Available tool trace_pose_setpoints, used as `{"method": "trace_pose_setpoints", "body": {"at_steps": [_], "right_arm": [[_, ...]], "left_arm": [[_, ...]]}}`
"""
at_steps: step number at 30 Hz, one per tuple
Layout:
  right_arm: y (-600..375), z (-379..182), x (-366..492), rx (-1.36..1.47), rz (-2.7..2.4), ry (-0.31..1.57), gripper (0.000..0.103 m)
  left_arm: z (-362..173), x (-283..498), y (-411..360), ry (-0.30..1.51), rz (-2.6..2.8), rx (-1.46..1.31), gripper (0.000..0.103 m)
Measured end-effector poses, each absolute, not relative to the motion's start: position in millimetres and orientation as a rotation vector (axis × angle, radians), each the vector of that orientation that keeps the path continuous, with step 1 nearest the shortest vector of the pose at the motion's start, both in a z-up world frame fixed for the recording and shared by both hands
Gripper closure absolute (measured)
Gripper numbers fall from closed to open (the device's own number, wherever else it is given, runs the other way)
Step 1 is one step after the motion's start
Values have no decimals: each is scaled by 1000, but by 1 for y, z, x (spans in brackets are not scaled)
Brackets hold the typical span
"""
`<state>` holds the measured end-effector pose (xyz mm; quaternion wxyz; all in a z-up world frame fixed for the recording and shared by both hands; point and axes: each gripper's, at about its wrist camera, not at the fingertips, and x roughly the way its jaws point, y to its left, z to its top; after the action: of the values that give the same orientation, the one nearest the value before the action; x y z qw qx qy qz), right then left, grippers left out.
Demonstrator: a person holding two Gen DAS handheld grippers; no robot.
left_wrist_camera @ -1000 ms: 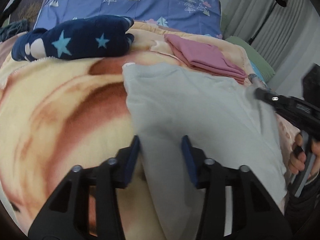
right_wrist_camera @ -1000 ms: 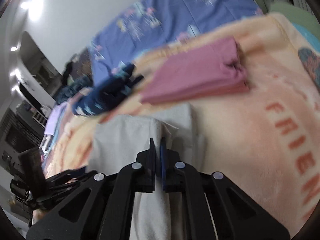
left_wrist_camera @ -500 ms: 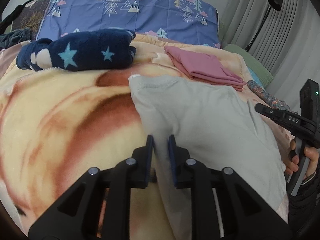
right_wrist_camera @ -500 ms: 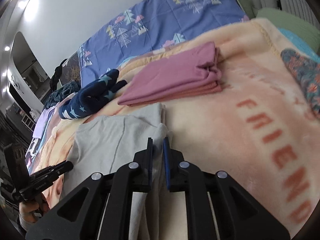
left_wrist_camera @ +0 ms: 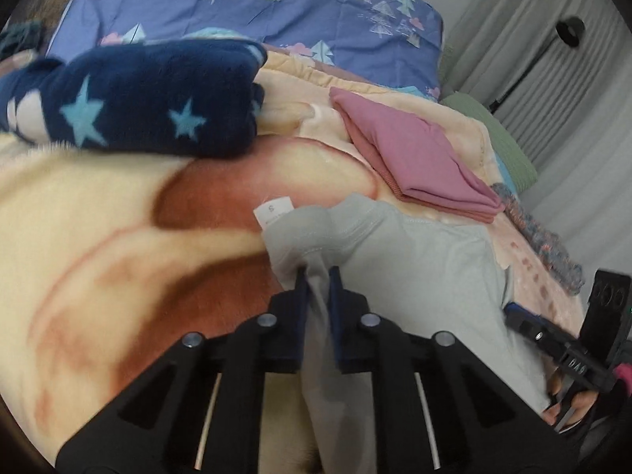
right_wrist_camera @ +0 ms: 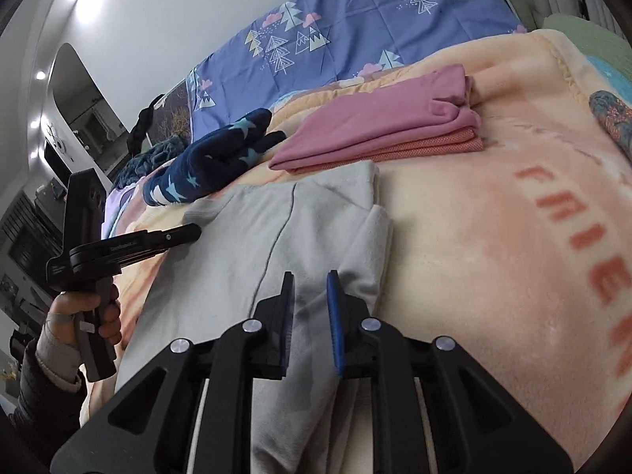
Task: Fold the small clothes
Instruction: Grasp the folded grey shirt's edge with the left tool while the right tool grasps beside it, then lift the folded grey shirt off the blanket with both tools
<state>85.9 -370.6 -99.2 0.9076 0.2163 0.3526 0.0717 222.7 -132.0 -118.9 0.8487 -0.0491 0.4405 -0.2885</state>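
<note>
A pale grey garment (left_wrist_camera: pixel 414 268) lies partly folded on the peach blanket, with a white label at its far left corner. It also shows in the right wrist view (right_wrist_camera: pixel 276 237). My left gripper (left_wrist_camera: pixel 317 276) is shut on the garment's left edge, with cloth pinched between the blue pads. My right gripper (right_wrist_camera: pixel 310 282) is slightly open over the garment's folded right edge, with cloth lying between the fingers. The right gripper shows at the right edge of the left wrist view (left_wrist_camera: pixel 553 347). The left gripper shows in the right wrist view (right_wrist_camera: pixel 130 247).
A folded pink garment (left_wrist_camera: pixel 414 154) lies beyond the grey one, also in the right wrist view (right_wrist_camera: pixel 379 126). A navy star-print fleece bundle (left_wrist_camera: pixel 138 98) sits far left. A blue tree-print pillow (left_wrist_camera: pixel 245 4) is at the back. Curtains and a floor lamp (left_wrist_camera: pixel 565 31) stand at right.
My left gripper closed on the grey garment's left edge and pushed it forward toward the collar. My right gripper opened a little at the folded right edge.
</note>
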Motion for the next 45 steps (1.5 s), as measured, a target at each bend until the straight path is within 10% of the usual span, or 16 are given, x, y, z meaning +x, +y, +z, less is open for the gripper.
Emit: {"method": "trace_pose_setpoints", "body": {"at_steps": [7,11,25,27,29,45], "right_arm": [[-363,-99,80,393,122,718,87],[-368,-88,63,402,101,681,86],[-329,-84,-14,326,208,699,73],[-333,-74,-16,328,203,674,59],[-344,-68,-8,347,141,672,47],[-377,-113,85,587,266,868,47]], "left_arm": [[-105,195,-114,822,-562,-44,95],[-94,160,-108,801,-660,-65,57],[-115,68,-119,859,-716,106,49],[-114,70,-111,849,-705,85,31],[-114,78,-105,852,-670,57,31],[-143,125,-127,978,-768,-32,28]]}}
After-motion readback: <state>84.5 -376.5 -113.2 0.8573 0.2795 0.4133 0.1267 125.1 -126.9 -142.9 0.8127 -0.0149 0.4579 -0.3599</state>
